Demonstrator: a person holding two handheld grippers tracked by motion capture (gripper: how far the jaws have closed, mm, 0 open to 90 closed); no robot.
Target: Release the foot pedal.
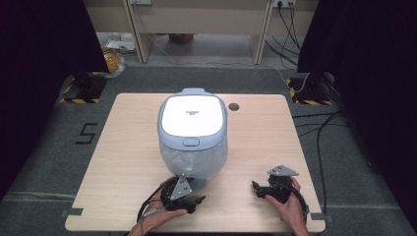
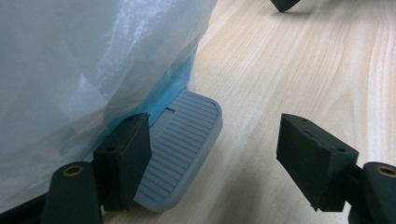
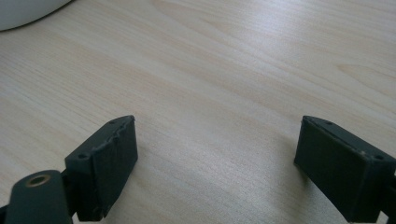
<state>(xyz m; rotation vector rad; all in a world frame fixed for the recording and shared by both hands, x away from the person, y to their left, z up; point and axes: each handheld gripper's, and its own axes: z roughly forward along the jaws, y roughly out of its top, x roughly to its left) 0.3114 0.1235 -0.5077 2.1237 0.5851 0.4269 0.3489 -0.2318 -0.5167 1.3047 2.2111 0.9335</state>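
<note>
A pedal bin stands in the middle of the wooden table (image 1: pixel 123 147). It has a white lid (image 1: pixel 193 115) with a grey rim, and a clear bag liner (image 1: pixel 194 157) hangs over its body. Its grey ribbed pedal (image 2: pixel 184 144) sticks out at the base toward me. My left gripper (image 1: pixel 193 192) is open right at the pedal. In the left gripper view (image 2: pixel 215 123) the pedal lies just inside the left jaw, untouched, with the bag (image 2: pixel 84 70) bulging above it. My right gripper (image 1: pixel 258 189) rests open on bare table to the bin's right (image 3: pixel 217 123), holding nothing.
A round cable hole (image 1: pixel 234 106) sits in the table behind the bin on the right. Cables (image 1: pixel 319 132) run over the floor to the right of the table. A tip of the right gripper's jaw (image 2: pixel 285 3) shows at the top of the left gripper view.
</note>
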